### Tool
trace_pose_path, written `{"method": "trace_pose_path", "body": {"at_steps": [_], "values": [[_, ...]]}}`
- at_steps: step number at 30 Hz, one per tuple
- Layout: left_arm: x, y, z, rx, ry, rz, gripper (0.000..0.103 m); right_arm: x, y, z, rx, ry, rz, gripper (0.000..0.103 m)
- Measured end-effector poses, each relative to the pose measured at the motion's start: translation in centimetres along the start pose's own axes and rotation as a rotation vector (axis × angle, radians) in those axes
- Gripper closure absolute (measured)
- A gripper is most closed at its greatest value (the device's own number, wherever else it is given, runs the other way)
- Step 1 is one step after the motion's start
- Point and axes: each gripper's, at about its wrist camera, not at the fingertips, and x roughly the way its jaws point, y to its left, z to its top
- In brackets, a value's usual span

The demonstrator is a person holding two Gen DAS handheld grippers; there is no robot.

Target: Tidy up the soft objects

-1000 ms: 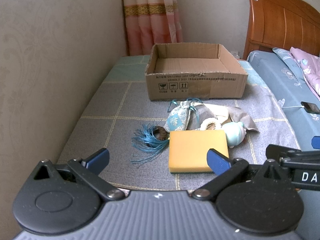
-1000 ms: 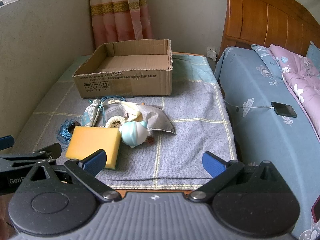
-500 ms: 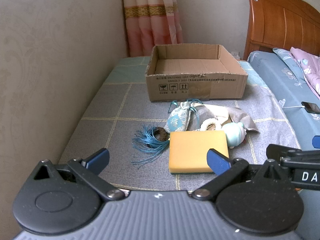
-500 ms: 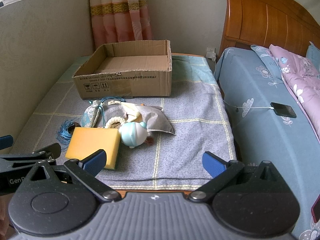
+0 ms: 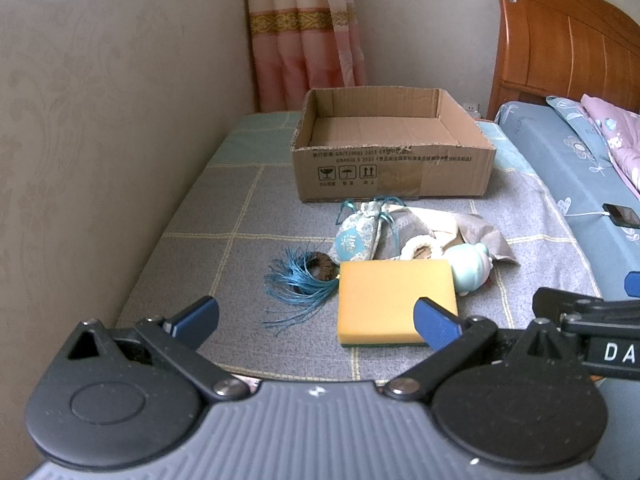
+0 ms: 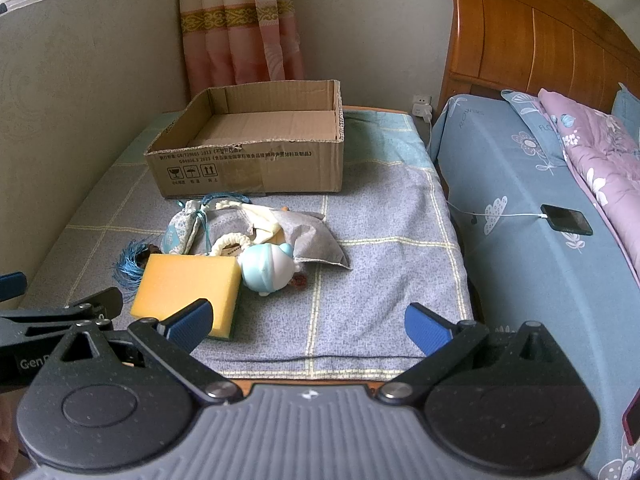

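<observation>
No item is boxed yet: my left claw [image 5: 316, 314] and right claw [image 6: 308, 320] both hover at the near edge of the tabletop [image 5: 224, 256], each with its jaws apart and gripping nothing, so I judge the step in hand to be the approach to the first pick. The next move calls for closing on the sponge [image 5: 394, 304], nearest at 12 o'clock from my left claw and 11 o'clock from my right, then carrying it to the cardboard box [image 5: 394, 172] at 12 o'clock beyond the pile. Count: one sponge, one tassel [image 5: 298, 280], one pouch [image 5: 358, 234], one grey bag [image 6: 308, 242], one round toy [image 6: 266, 268], one empty box.
</observation>
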Motion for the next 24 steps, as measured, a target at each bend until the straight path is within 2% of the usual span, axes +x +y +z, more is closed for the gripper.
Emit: {"method": "trace_pose_path", "body": {"at_steps": [24], "values": [[0.79, -0.12, 0.19, 0.008, 0.005, -0.029, 0.001, 0.41, -0.18, 0.08, 0.005, -0.011, 0.010, 0.000]]}}
